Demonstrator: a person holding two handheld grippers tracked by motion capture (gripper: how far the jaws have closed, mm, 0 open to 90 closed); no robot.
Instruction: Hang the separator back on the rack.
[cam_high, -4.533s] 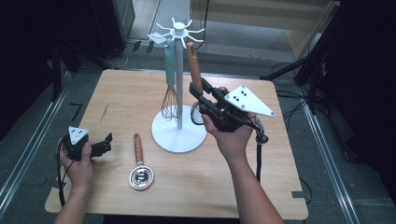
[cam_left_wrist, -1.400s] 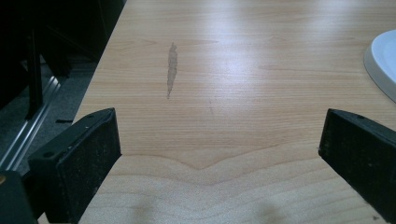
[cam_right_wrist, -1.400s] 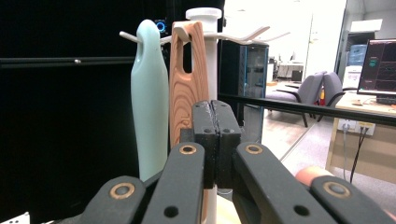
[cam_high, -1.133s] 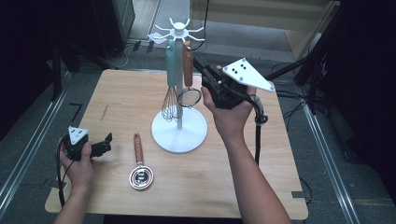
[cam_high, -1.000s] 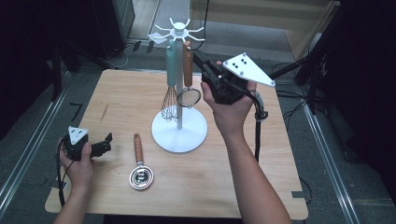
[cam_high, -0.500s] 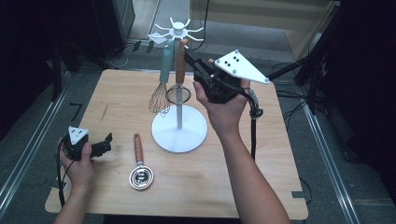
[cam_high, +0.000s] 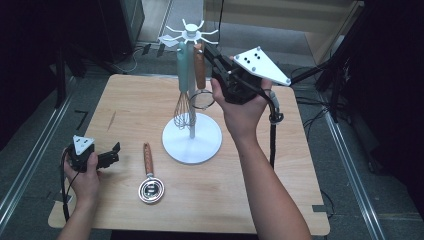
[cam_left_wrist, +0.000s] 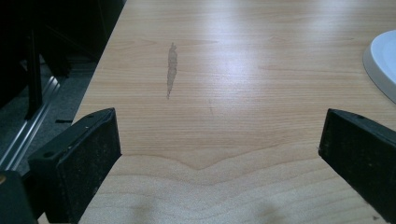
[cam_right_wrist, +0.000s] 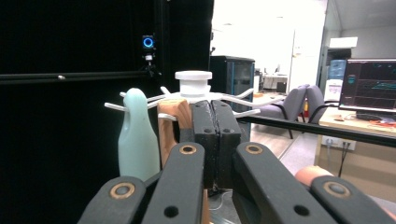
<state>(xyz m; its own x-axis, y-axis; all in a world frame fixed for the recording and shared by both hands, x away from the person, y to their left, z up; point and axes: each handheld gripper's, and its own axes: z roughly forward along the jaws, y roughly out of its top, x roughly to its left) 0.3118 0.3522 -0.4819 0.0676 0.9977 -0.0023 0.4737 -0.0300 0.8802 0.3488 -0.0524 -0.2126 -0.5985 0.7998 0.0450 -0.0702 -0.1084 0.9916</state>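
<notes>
A: What has moved?

B: The right gripper (cam_high: 216, 61) has gone up. A bit ago it held the strainer (cam_high: 200, 80) low by the stand's base. Now the strainer's brown handle is up by the white hooks.

A: Go from big to small. What is there?

B: The table (cam_high: 280, 195) is biggest. Then the stand (cam_high: 191, 127) near its middle. A whisk (cam_high: 183, 95) with a green handle hangs on it already. The strainer is beside the whisk. A second strainer (cam_high: 149, 177) lies flat on the table.

A: Is the strainer hung up?

B: I cannot tell if it is on a hook yet. The right jaws look pressed together beside its handle, so I think they pinch it.

A: And the left gripper (cam_high: 102, 159)?

B: It rests low by the table's left edge, jaws wide apart, holding nothing.

A: What is left?

B: I think letting go, then hanging the second strainer.
</notes>
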